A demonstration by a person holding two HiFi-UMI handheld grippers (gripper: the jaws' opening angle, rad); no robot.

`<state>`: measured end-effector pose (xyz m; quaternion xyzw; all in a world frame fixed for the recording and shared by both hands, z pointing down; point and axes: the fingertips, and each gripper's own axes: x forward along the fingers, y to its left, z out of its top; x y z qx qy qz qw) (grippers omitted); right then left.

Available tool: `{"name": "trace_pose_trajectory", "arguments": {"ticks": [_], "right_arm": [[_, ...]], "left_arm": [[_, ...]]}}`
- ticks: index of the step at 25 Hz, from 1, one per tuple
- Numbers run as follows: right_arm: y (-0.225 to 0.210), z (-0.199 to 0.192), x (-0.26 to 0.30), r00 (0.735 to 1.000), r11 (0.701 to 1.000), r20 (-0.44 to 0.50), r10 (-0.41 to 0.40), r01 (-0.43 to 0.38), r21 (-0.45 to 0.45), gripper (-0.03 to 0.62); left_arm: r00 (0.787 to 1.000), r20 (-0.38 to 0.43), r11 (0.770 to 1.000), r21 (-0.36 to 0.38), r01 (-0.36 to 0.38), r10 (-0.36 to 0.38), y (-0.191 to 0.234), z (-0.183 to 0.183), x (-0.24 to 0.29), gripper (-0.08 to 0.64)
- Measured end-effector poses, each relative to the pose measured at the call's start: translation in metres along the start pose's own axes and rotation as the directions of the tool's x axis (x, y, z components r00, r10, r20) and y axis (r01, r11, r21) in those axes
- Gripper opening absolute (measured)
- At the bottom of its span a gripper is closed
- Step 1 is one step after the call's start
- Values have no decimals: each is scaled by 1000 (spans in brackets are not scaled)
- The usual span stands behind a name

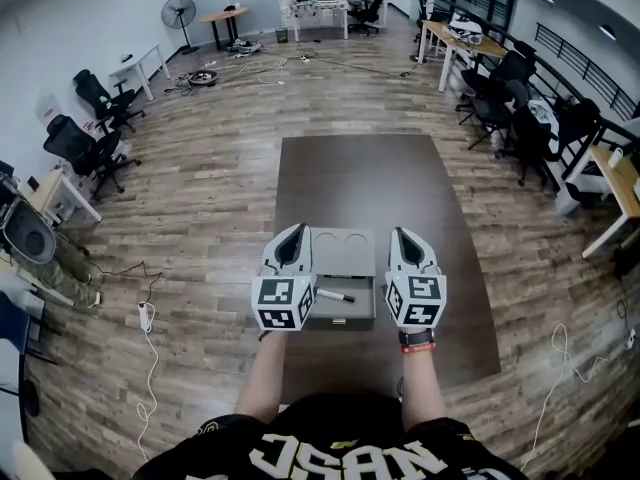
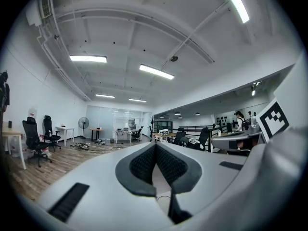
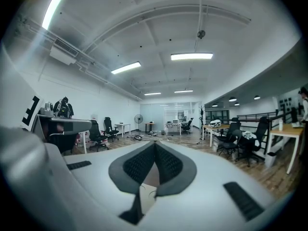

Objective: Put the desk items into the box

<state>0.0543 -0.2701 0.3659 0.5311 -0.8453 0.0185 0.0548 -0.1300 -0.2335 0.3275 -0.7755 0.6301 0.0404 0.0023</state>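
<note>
A grey box (image 1: 343, 317) sits on the dark brown table (image 1: 358, 174), near its front edge. A black marker (image 1: 336, 295) lies in the box's front compartment, and two round recesses show in its rear part. My left gripper (image 1: 291, 231) hovers over the box's left side and my right gripper (image 1: 400, 233) over its right side. Both point away from me, roughly level. In the left gripper view the left gripper (image 2: 155, 145) has its pads meeting with nothing between them. The right gripper view shows the right gripper (image 3: 155, 143) likewise shut and empty.
Wooden floor surrounds the table. Black office chairs (image 1: 92, 148) stand at the left and more chairs (image 1: 510, 108) with desks at the right. A power strip and cable (image 1: 146, 318) lie on the floor at the left. A standing fan (image 1: 180, 13) is far back.
</note>
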Motion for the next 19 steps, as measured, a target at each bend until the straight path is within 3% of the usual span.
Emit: {"name": "trace_pose_trajectory", "arguments": {"ticks": [7, 19], "right_arm": [[12, -9, -2, 999, 999, -29, 43, -43, 7, 9], [27, -46, 3, 992, 995, -80, 97, -98, -11, 9]], "left_arm": [[1000, -13, 999, -44, 19, -20, -5, -9, -1, 8], [1000, -19, 999, -47, 16, -17, -10, -41, 2, 8]]}}
